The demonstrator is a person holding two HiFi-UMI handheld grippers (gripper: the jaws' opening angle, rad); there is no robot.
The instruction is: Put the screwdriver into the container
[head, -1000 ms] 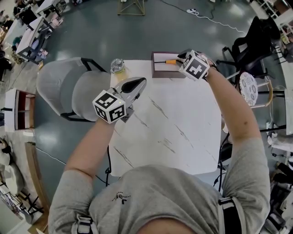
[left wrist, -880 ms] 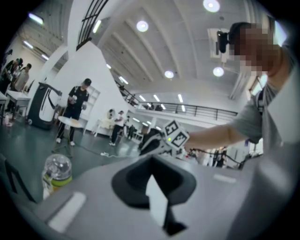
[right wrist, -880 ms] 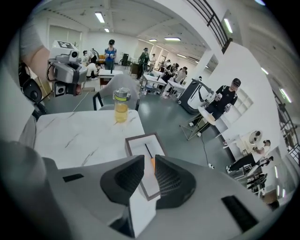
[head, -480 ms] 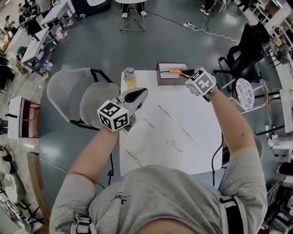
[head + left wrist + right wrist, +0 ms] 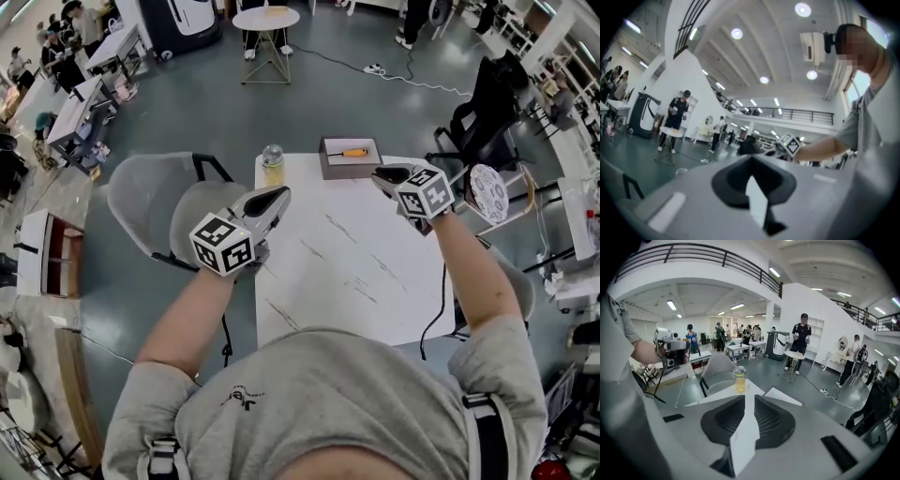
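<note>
Lying in the container (image 5: 324, 161) at the desk's (image 5: 375, 246) far edge, the screwdriver (image 5: 353, 152) is its only content. Right tongs (image 5: 380, 172) hover just beside it, slightly parted and empty. Left tongs (image 5: 281, 193) are clenched above the left edge, near a bottle (image 5: 272, 165).

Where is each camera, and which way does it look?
Head view: on the head, looking down at table, arms, left tool, right tool.
Left gripper view: on left tool, tilted toward ceiling; shows right tool.
Right gripper view: on right tool, facing bottle; shows left tool.
Head and right gripper views share the bottle.
</note>
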